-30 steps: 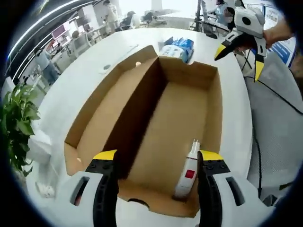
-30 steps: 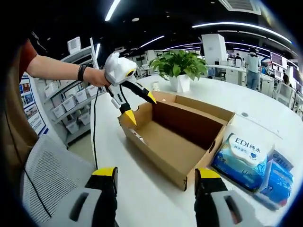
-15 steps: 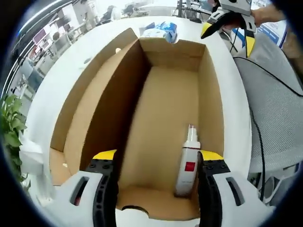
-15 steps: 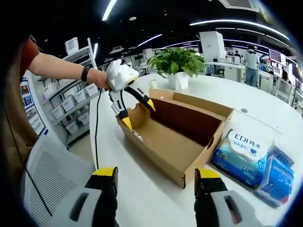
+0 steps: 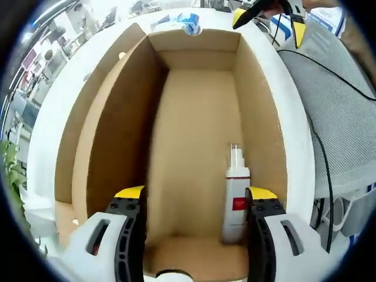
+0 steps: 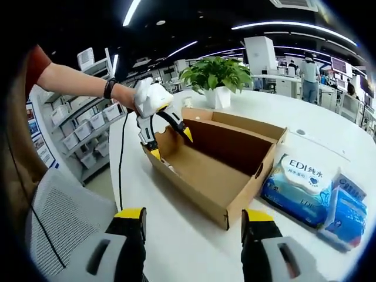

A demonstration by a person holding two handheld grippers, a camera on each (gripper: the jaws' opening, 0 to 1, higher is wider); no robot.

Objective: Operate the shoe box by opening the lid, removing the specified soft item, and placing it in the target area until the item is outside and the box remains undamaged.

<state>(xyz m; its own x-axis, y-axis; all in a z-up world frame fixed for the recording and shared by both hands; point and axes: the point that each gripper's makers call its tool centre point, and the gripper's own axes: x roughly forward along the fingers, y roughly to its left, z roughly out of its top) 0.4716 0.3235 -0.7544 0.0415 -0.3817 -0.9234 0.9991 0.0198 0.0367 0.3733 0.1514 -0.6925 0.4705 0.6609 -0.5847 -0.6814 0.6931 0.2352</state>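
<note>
Open cardboard shoe box on a white table, both my grippers empty.

Left gripper view: my left gripper, jaws wide apart, hangs over the shoe box; a white spray bottle lies inside.
Right gripper view: my right gripper gapes near the box; wet-wipe packs lie beside it.

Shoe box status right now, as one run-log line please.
shoe box: open, on white table | spray bottle: lying inside | left gripper: open, over box end | right gripper: open, off box | wipes packs: beside box
</note>
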